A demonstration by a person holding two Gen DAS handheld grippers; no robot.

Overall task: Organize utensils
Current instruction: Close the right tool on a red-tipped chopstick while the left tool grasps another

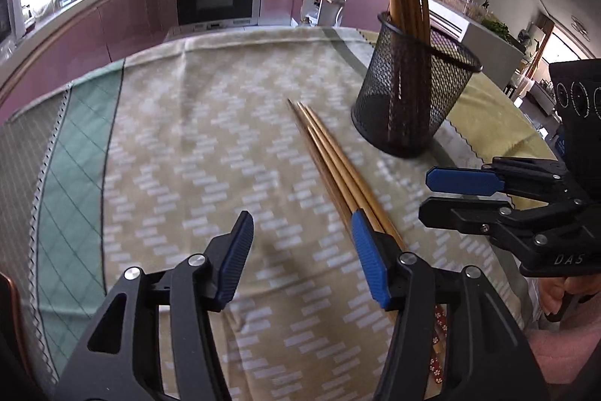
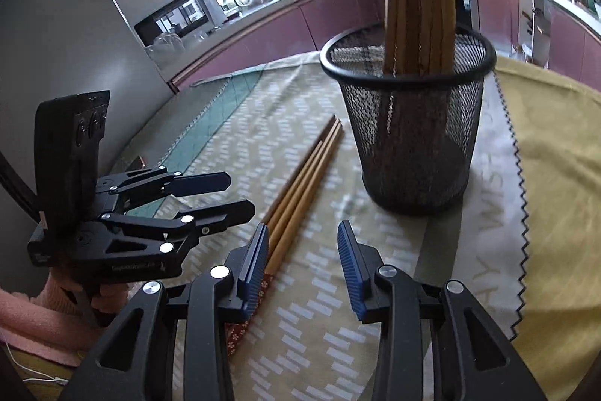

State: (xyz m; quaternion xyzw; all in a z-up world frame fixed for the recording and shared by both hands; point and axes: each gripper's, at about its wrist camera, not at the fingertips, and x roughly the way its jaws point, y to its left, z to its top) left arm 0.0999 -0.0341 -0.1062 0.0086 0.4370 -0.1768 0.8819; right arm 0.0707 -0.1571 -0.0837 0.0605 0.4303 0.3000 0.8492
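- Left wrist view: left gripper [image 1: 300,250] parted, empty, likely for the loose chopsticks [image 1: 330,160] beside the mesh holder [image 1: 409,100].
- Right gripper [image 2: 302,265] parted, empty, near the mesh holder.

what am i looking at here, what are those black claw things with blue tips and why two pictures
No robot here: a person holds two hand-held tools, each a black gripper with blue pads. A camera sits on each, so one picture looks along the left gripper, the other along the right gripper. On the patterned beige tablecloth lie three loose wooden chopsticks beside a black wire-mesh cup holding more chopsticks. Both grippers are open and hold nothing.
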